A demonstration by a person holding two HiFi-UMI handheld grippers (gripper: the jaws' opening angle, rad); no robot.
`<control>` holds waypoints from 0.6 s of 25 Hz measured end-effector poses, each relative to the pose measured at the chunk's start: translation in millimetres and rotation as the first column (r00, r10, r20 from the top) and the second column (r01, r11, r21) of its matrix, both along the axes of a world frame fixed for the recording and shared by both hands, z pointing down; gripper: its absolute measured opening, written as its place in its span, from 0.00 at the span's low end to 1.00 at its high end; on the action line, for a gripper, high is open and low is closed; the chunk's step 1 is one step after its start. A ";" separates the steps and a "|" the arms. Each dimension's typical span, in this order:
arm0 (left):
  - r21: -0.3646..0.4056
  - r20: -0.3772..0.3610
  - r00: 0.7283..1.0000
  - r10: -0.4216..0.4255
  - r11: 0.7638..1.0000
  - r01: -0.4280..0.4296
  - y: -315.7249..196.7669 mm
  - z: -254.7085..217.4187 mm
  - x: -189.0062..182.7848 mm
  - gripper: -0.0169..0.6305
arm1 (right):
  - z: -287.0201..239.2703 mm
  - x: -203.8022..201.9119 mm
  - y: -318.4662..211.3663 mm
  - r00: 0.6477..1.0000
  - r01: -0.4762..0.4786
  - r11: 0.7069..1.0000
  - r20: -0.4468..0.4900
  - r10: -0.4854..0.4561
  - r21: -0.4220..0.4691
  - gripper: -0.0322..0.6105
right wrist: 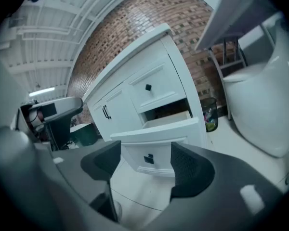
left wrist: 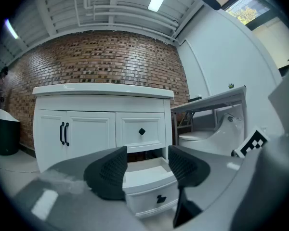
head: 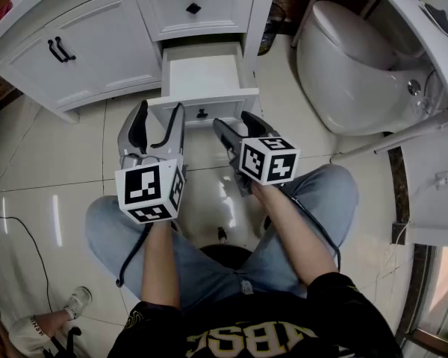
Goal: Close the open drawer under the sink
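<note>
The lower drawer (head: 205, 77) of the white vanity stands pulled out, and its front panel carries a small black knob (head: 201, 113). My left gripper (head: 158, 119) is open just in front of the panel's left part, with nothing between its pads. My right gripper (head: 236, 124) is open at the panel's right corner, also empty. In the left gripper view the drawer (left wrist: 147, 184) shows between the open left gripper (left wrist: 145, 170), a short way ahead. The right gripper view has the drawer front (right wrist: 156, 146) and knob (right wrist: 148, 159) beyond the wide-open right gripper (right wrist: 145, 170).
A shut upper drawer (head: 193, 8) sits above the open one, with double cabinet doors (head: 60, 49) to the left. A white toilet (head: 358, 73) stands to the right, and a small bin (right wrist: 209, 117) beside the vanity. My knees frame the tiled floor (head: 52, 170). Another person's shoe (head: 76, 301) is at the lower left.
</note>
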State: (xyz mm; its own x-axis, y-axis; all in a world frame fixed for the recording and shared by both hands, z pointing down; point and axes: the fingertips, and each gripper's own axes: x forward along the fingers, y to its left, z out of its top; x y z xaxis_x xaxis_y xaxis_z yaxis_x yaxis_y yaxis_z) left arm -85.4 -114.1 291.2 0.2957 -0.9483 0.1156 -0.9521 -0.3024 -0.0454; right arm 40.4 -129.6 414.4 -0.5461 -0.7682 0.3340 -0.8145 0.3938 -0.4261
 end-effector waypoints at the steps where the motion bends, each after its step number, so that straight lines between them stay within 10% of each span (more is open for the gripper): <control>1: -0.001 -0.002 1.000 -0.002 1.000 0.002 -5.3 1.2 -0.8 0.44 | 8.4 -2.7 -4.1 1.000 0.005 0.999 0.022 -0.004 -0.039 0.55; 15: -0.020 -0.051 0.999 -0.010 1.000 0.009 -62.9 0.8 11.1 0.44 | 86.9 -54.5 -53.5 0.923 -0.019 0.907 0.341 0.178 -0.421 0.27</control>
